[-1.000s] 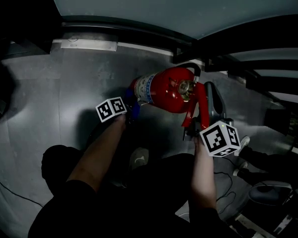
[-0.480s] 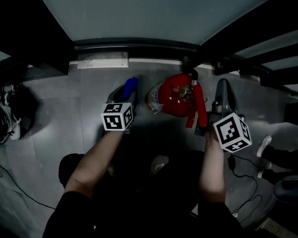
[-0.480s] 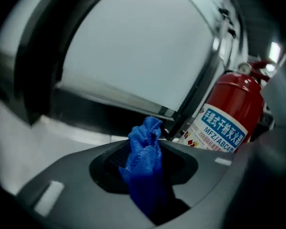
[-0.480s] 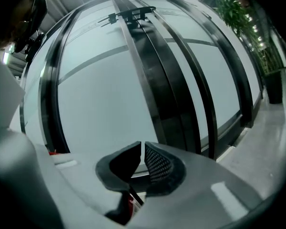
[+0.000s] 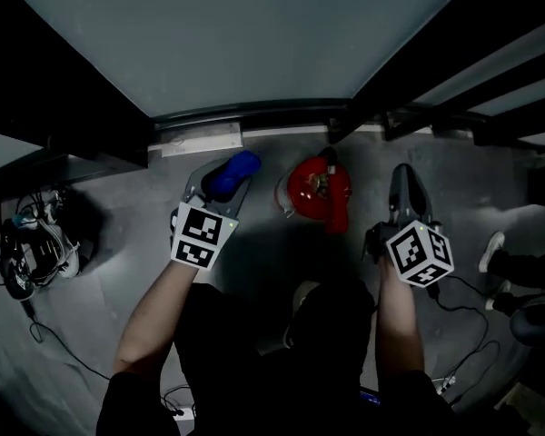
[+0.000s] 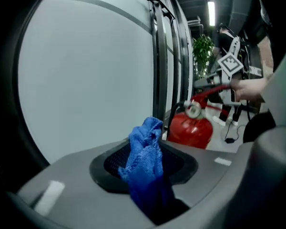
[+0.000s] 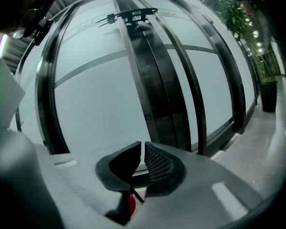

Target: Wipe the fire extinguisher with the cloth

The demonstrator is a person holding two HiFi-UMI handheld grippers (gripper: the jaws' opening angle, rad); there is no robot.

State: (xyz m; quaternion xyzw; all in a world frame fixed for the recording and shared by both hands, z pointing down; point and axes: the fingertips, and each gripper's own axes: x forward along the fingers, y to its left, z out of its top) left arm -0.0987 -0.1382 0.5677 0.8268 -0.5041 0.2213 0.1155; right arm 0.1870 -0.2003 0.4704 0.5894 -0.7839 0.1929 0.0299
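While the red fire extinguisher point(image 5: 316, 189) stands upright on the grey floor point(image 5: 118, 234) close to a glass wall point(image 5: 254, 34), the left gripper point(image 5: 220, 175) beside it clamps a bunched blue cloth point(image 6: 145, 151). On the extinguisher's other side, the right gripper point(image 5: 404, 184) has its jaws drawn almost together, gripping nothing.

left tool point(image 5: 223, 176) clamped, right tool point(image 5: 402, 178) jaws together

Office corridor, frosted glass wall point(image 6: 86, 80), dark frames point(image 7: 152, 94), potted plant point(image 6: 202, 46), grey floor point(image 5: 118, 243)
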